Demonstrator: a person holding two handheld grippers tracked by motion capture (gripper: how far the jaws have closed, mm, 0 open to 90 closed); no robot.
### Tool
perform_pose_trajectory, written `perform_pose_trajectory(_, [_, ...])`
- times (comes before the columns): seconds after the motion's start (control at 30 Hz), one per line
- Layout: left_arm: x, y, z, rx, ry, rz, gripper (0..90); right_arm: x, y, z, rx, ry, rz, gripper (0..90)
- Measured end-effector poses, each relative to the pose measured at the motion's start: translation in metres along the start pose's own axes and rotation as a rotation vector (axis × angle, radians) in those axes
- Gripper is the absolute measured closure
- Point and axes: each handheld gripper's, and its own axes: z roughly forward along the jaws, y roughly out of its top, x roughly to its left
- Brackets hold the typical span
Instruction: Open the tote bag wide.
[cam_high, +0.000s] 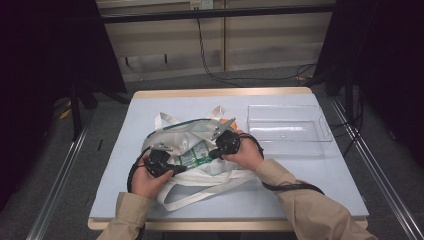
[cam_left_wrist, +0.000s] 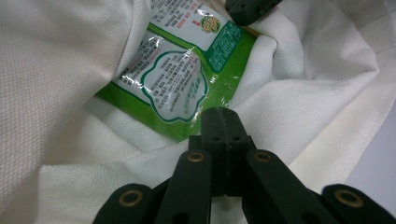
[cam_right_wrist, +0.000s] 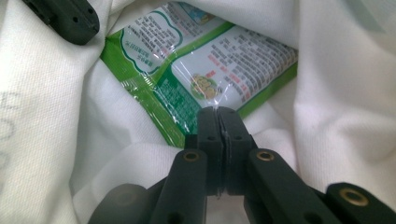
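A white cloth tote bag (cam_high: 200, 131) lies open in the middle of the table. Inside it is a green and white printed packet (cam_high: 195, 155), also seen as the packet (cam_left_wrist: 177, 74) and the packet (cam_right_wrist: 210, 60). My left gripper (cam_high: 172, 169) is at the near left of the bag's mouth, and its jaws (cam_left_wrist: 223, 114) are shut with the cloth rim bunched at them. My right gripper (cam_high: 216, 151) is at the far right of the mouth, its jaws (cam_right_wrist: 217, 112) shut on the rim just in front of the packet. The bag's mouth is spread between the two.
A clear plastic bin (cam_high: 287, 125) stands at the back right of the light blue table (cam_high: 320, 175). The bag's straps (cam_high: 190, 197) trail toward the front edge. Black stands and cables lie on the floor around the table.
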Motion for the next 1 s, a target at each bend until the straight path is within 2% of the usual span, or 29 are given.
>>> perform_pose_trajectory(0.23, [0.0, 0.002, 0.0, 0.002, 0.005, 0.009, 90.0, 0.0, -0.011, -0.004, 0.01, 0.005, 0.014, 90.0])
perform_pose_trajectory(0.3, [0.0, 0.002, -0.001, 0.0, 0.008, 0.01, 90.0, 0.001, -0.012, -0.003, 0.008, 0.005, 0.028, 90.0])
perform_pose_trajectory(0.37, [-0.001, 0.002, 0.0, -0.008, 0.013, 0.004, 90.0, 0.001, -0.013, -0.004, 0.013, 0.006, 0.019, 90.0])
perform_pose_trajectory(0.5, [0.0, 0.002, 0.0, 0.002, 0.007, 0.011, 90.0, 0.001, -0.012, -0.004, -0.001, 0.003, 0.037, 89.5])
perform_pose_trajectory(0.6, [0.0, 0.002, 0.0, -0.003, 0.004, 0.004, 90.0, 0.002, -0.009, -0.005, -0.012, 0.009, 0.064, 82.4])
perform_pose_trajectory(0.77, [0.0, 0.002, 0.001, -0.005, 0.007, 0.009, 90.0, 0.003, -0.005, -0.001, -0.013, 0.017, 0.068, 76.6])
perform_pose_trajectory(0.9, [0.0, 0.002, 0.001, -0.005, 0.005, 0.006, 90.0, 0.005, -0.001, 0.006, 0.029, 0.015, 0.054, 73.9])
perform_pose_trajectory(1.0, [0.0, 0.002, 0.002, -0.003, 0.0, 0.006, 90.0, 0.007, 0.0, 0.011, 0.046, 0.011, 0.064, 74.0])
